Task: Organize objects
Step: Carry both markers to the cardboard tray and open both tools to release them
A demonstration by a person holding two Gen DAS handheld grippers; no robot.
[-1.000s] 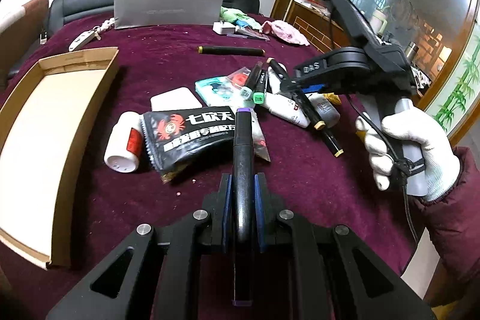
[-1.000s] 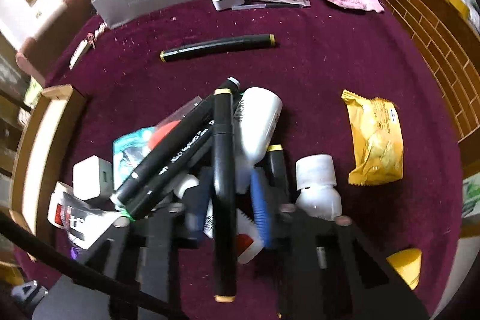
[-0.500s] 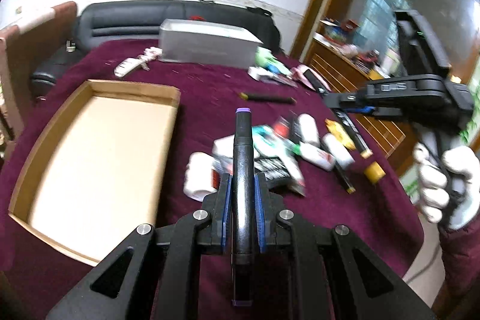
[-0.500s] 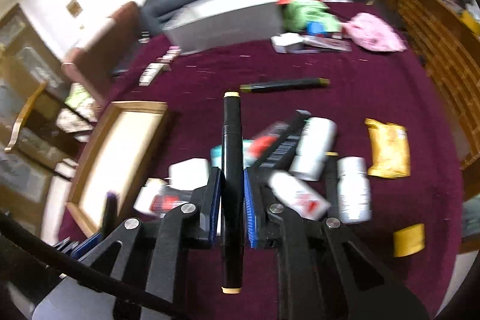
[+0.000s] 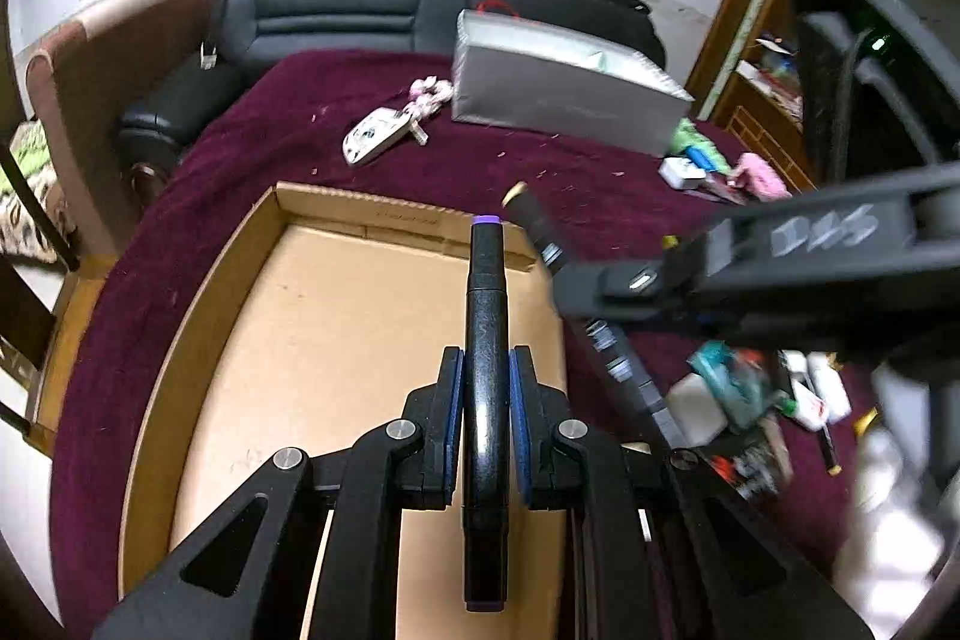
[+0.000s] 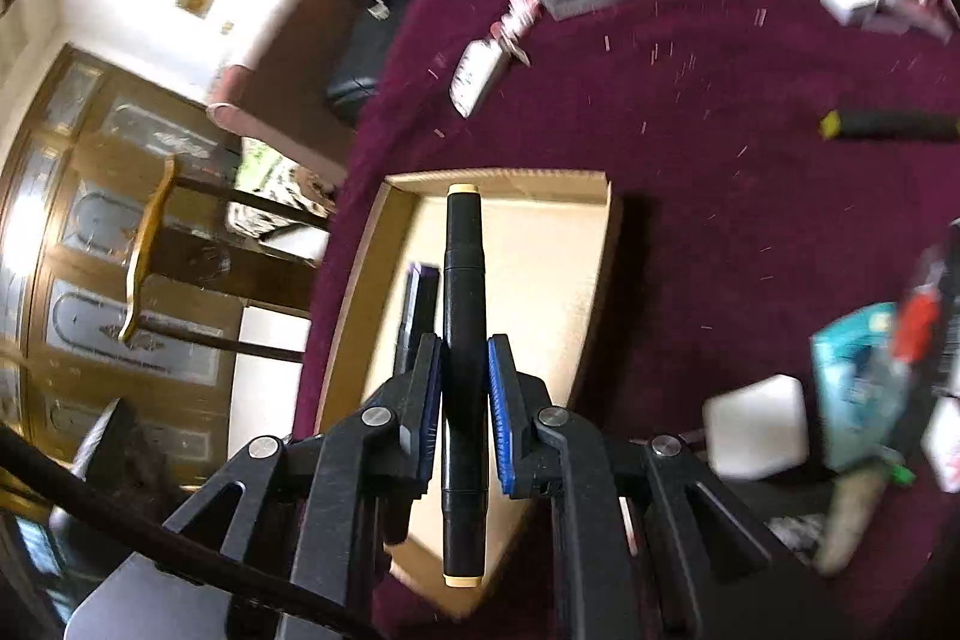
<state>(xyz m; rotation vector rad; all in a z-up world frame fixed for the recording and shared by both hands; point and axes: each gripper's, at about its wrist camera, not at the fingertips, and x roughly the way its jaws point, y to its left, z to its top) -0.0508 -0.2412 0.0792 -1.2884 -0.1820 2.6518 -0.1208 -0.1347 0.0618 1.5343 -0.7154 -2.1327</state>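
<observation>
My left gripper (image 5: 486, 388) is shut on a black marker with purple ends (image 5: 485, 316), held above the shallow cardboard tray (image 5: 180, 340). My right gripper (image 6: 463, 370) is shut on a black marker with yellow ends (image 6: 463, 280), also above the tray (image 6: 591, 280). The purple marker shows to its left in the right wrist view (image 6: 420, 304). The right gripper's body crosses the left wrist view (image 5: 780, 262), and its yellow-ended marker pokes out over the tray's right wall (image 5: 534, 214).
A pile of bottles, packets and markers (image 5: 774, 394) lies right of the tray on the maroon cloth. A grey box (image 5: 558, 88), a key fob (image 5: 375, 136) and another yellow-ended marker (image 6: 888, 124) lie farther back. A black sofa and a chair stand behind the table.
Both grippers have swung left from the pile, each carrying its marker, and now hang over the cardboard tray. The right gripper has come close beside the left one.
</observation>
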